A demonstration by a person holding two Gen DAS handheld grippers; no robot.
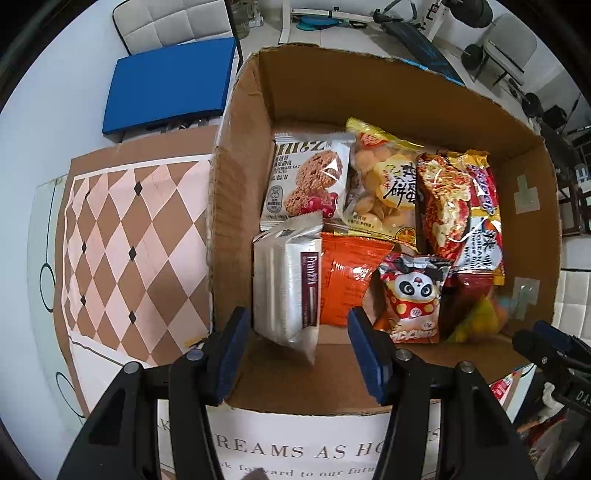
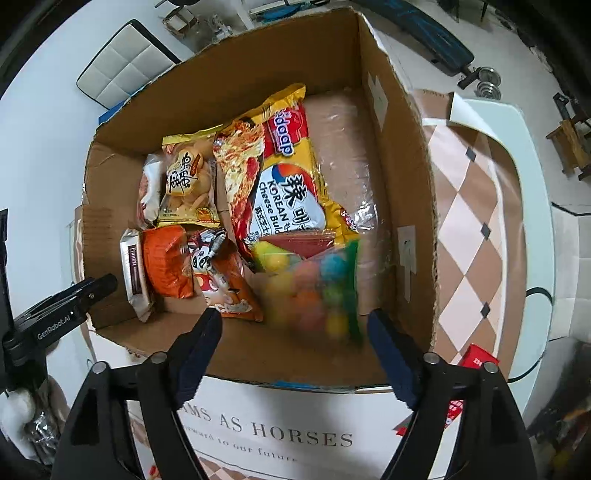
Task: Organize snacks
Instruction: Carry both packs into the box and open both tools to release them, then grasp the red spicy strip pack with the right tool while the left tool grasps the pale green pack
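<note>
An open cardboard box [image 1: 332, 88] holds several snack packets. Among them are an oat cookie pack [image 1: 306, 181], a yellow biscuit bag [image 1: 384, 184], a cheese noodle pack [image 2: 280, 184], an orange packet [image 1: 347, 280] and a panda packet [image 1: 413, 295]. A white wafer packet [image 1: 288, 288] stands tilted in the box's near left corner. My left gripper [image 1: 297, 314] hovers over it with fingers apart, not pressing it. My right gripper [image 2: 293, 314] is open above the box's near right part. A blurred bag of coloured candies [image 2: 325, 288] sits between its fingers, free of the pads.
The box stands on a brown and pink checkered mat [image 1: 136, 251] on a white table. A blue pad [image 1: 170, 85] and a white chair [image 1: 173, 22] lie beyond the box. A red packet [image 2: 480, 358] lies outside the box at the near right.
</note>
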